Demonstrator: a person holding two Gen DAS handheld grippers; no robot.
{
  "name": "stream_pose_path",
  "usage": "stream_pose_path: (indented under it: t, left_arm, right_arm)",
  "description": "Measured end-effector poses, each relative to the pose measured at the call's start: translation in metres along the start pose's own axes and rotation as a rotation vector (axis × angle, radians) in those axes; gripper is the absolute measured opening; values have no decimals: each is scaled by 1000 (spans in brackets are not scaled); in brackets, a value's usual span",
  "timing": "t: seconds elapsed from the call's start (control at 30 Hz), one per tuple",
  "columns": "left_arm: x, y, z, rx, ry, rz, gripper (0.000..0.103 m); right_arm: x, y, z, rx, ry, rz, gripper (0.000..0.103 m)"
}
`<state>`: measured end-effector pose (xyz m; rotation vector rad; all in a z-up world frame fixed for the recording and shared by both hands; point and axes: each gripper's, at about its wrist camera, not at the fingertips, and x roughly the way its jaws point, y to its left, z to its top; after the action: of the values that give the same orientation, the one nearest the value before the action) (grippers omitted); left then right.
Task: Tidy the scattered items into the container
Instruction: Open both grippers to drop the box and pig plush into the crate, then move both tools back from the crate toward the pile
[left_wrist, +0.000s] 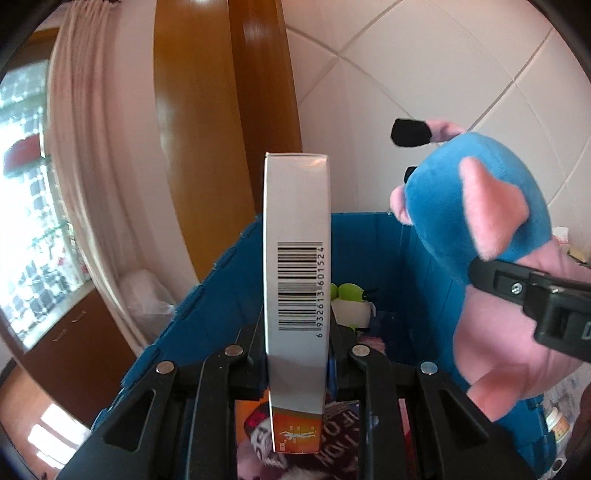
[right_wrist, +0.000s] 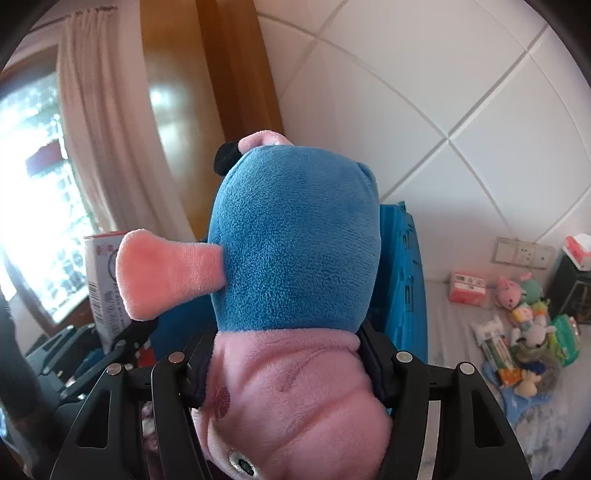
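Note:
My left gripper (left_wrist: 297, 354) is shut on a white box (left_wrist: 297, 258) with a barcode, held upright over the open blue crate (left_wrist: 229, 280). The crate holds a green and white plush (left_wrist: 349, 301) and printed items. My right gripper (right_wrist: 288, 354) is shut on a pink pig plush in a blue dress (right_wrist: 295, 240), held head down above the crate's right wall (right_wrist: 402, 266). The pig plush (left_wrist: 476, 206) and the right gripper (left_wrist: 535, 299) also show at the right of the left wrist view. The white box (right_wrist: 105, 284) and the left gripper (right_wrist: 122, 343) show at the left of the right wrist view.
Several small plush toys and packets (right_wrist: 524, 332) lie scattered on the white surface right of the crate, with a pink packet (right_wrist: 467, 288) near the wall sockets (right_wrist: 524, 253). A tiled wall (right_wrist: 424, 92), a wooden door frame (left_wrist: 221, 110) and a curtain (left_wrist: 92, 147) stand behind.

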<state>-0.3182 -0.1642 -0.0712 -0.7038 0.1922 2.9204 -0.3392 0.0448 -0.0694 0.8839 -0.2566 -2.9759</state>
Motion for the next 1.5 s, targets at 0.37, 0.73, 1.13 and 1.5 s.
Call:
stream_pose_path:
  t: [0.37,0.73,1.13,1.5]
  left_arm:
    - [6,15,5,-88,-5,-63,90]
    - [-85,-26,-19,-117,31,-70,91]
    - [-186,-91,-52,-155,126,-159,90]
    - [-253,-137,-73,-73,108,-165,91]
  right_arm:
    - [-6,-13,9,12,-27,-126,90]
    - [-131,-53,-30,-38,-52,-165,102]
    - [-261,-159,-93,80,-8,-328,102]
    - [-355,-184,-147,82,-31,-380,102]
